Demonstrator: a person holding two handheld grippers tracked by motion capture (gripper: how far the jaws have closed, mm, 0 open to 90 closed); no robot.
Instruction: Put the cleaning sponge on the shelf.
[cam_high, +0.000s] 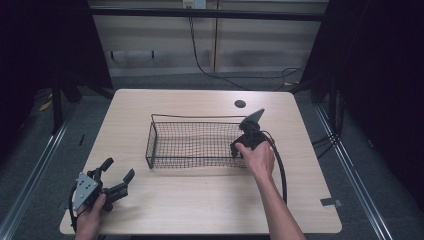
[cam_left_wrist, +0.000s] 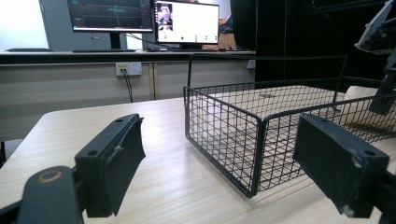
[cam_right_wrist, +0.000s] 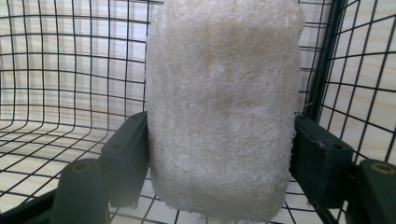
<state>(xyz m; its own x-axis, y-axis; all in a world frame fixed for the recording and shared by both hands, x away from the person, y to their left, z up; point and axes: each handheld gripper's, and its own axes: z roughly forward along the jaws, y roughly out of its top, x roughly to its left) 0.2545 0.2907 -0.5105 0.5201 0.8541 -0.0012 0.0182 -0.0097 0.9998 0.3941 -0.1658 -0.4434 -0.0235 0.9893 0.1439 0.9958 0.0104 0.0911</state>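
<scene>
At the near left corner of the counter (cam_high: 200, 210), the left claw (cam_high: 116, 172) rested low in the person's hand with its jaws spread wide and nothing between them; in the left gripper view its two black pads framed the short end of the wire basket (cam_left_wrist: 261, 126), which stood just ahead of them on the bare wood. Farther in, toward the middle of the counter and nearer its right edge, the right claw (cam_high: 239, 148) reached down into the right end of the basket (cam_high: 195, 142), the person's right hand (cam_high: 259, 156) wrapped around it. In the right gripper view that claw (cam_right_wrist: 219, 154) pinched a pale, fuzzy sponge (cam_right_wrist: 222, 107) upright between its jaws, squeezed at the lower half, with the mesh floor and the corner wall of the basket close behind. The sponge therefore sat inside the basket, held just above or at its floor; which of the two could not be told. The likely step was setting it down there. The risks came from the soft material and the tight corner: the fibres might have clung to one pad on release and dragged the sponge out again, a jaw opening outward might have caught the mesh and jolted the light basket across the counter, or the sponge, standing on end, might have toppled against the wall.
</scene>
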